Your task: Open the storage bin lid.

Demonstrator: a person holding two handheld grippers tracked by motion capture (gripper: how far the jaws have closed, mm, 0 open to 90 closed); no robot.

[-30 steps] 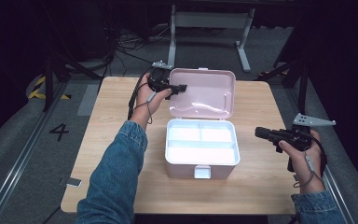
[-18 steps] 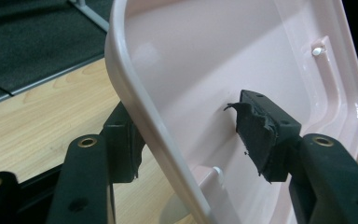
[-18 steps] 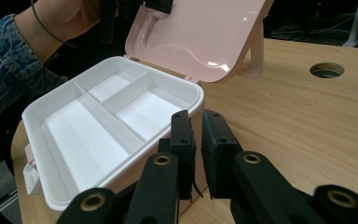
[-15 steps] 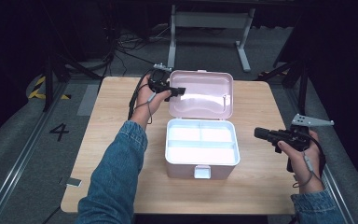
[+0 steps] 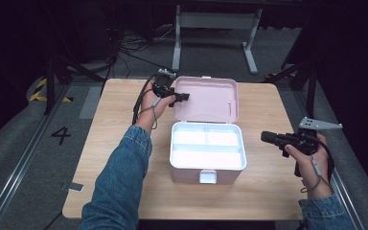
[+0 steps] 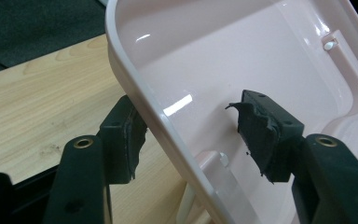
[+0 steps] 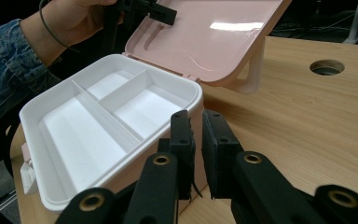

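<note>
A pink box (image 5: 189, 172) stands mid-table with its lid (image 5: 206, 98) raised and tilted back. Inside lies a white divided tray (image 5: 206, 146) with nothing in its compartments. My left gripper (image 5: 184, 97) is open at the lid's left edge. In the left gripper view the lid's rim (image 6: 168, 126) runs between the gripper's (image 6: 191, 135) two jaws, one pad (image 6: 256, 128) inside the lid and the other outside. My right gripper (image 5: 264, 137) hovers right of the box. Its jaws (image 7: 198, 135) are shut with nothing between them, pointing at the box's wall (image 7: 135, 163).
The wooden table (image 5: 115, 124) has bare surface left and right of the box. A round cable hole (image 7: 327, 67) sits in the tabletop beyond the lid. The box's front latch (image 5: 208, 176) hangs open. A metal frame (image 5: 215, 28) and cables lie on the floor behind the table.
My right gripper has drifted slightly left toward the box. The left gripper and the lid have hardly moved.
</note>
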